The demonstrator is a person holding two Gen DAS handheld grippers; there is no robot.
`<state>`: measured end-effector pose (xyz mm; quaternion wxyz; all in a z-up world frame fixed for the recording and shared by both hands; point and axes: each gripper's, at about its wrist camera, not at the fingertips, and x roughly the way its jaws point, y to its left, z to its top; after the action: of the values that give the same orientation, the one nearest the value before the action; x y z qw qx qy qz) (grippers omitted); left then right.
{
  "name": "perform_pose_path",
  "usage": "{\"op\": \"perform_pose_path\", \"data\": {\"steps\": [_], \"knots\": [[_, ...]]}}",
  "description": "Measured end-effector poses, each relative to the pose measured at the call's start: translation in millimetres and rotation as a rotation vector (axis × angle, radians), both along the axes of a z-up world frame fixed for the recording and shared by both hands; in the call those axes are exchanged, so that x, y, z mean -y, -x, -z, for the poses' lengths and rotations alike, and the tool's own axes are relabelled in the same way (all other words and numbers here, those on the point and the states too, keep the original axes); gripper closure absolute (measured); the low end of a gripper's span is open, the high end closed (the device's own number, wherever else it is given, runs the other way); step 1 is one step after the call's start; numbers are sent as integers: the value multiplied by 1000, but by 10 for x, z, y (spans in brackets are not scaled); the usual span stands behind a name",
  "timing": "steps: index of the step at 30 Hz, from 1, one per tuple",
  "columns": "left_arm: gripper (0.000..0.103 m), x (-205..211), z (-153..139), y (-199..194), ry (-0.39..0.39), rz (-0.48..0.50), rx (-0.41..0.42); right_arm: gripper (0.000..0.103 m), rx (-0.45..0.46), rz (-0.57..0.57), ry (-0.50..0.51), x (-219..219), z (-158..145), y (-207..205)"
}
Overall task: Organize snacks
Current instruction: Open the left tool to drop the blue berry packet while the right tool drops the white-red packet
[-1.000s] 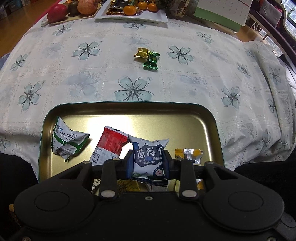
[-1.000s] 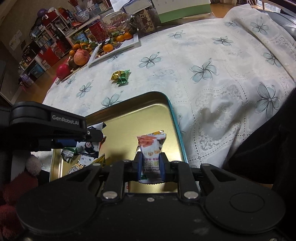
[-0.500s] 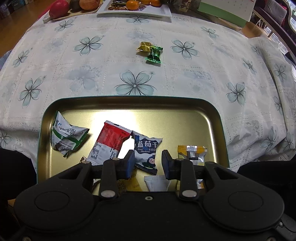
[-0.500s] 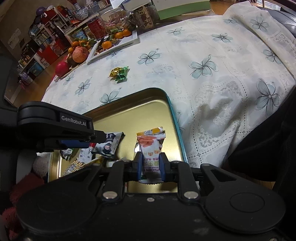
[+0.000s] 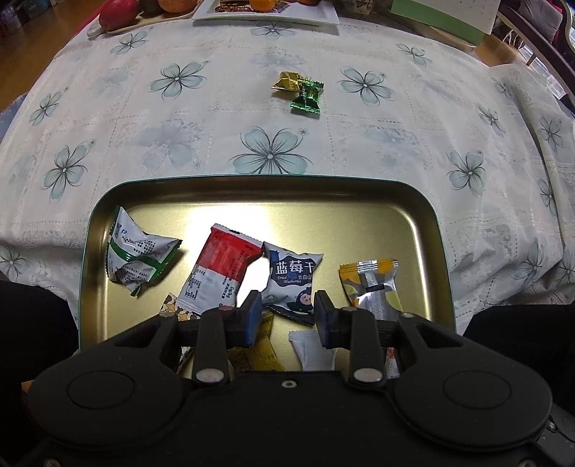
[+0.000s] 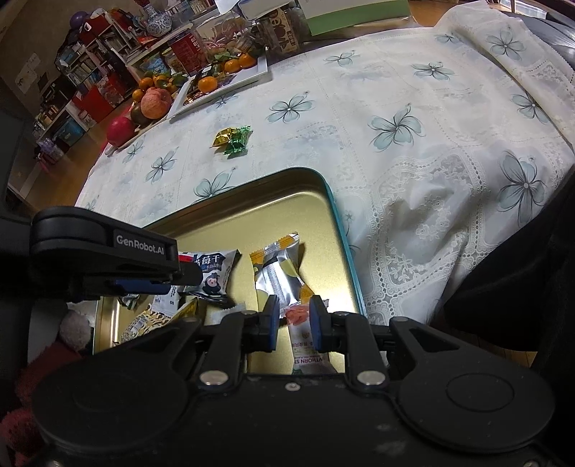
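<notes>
A gold tin tray (image 5: 273, 177) holds several snack packets: green-white (image 5: 138, 257), red-white (image 5: 219, 269), a blueberry packet (image 5: 293, 278) and a yellow-silver one (image 5: 372, 283). My left gripper (image 5: 285, 316) hangs open just above the blueberry packet without touching it. It also shows at the left of the right wrist view as the left gripper (image 6: 190, 277). My right gripper (image 6: 294, 319) is shut on a white and orange hawthorn packet (image 6: 300, 316) over the tray's (image 6: 287, 215) right part, near the yellow-silver packet (image 6: 278, 273). A gold candy (image 5: 287, 81) and a green candy (image 5: 307, 97) lie together on the cloth beyond the tray.
The flowered tablecloth (image 5: 179, 136) covers the table and drapes off at the right. At the far edge stand a fruit plate (image 6: 152, 104), a white dish with tangerines (image 6: 230, 77), jars and a green box (image 5: 442, 18). Dark clothing (image 6: 521, 287) flanks the tray.
The left gripper's jaws opened and the blueberry packet dropped flat into the tray. The hawthorn packet now sits lower between the right pads, uncovering the yellow-silver packet behind it.
</notes>
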<state>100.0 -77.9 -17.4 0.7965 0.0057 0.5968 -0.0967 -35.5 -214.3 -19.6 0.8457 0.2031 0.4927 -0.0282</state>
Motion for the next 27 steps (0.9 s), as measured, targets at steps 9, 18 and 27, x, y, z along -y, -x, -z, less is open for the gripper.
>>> {"op": "perform_pose_path", "data": {"steps": [9, 18, 27], "knots": [[63, -5, 31, 10, -15, 3, -19, 82, -1, -1, 0, -3, 2, 1], [63, -76, 74, -16, -31, -15, -73, 82, -8, 0, 3, -3, 12, -6], [63, -262, 108, -82, 1, -40, -139, 82, -32, -19, 20, -37, 40, -59]]}}
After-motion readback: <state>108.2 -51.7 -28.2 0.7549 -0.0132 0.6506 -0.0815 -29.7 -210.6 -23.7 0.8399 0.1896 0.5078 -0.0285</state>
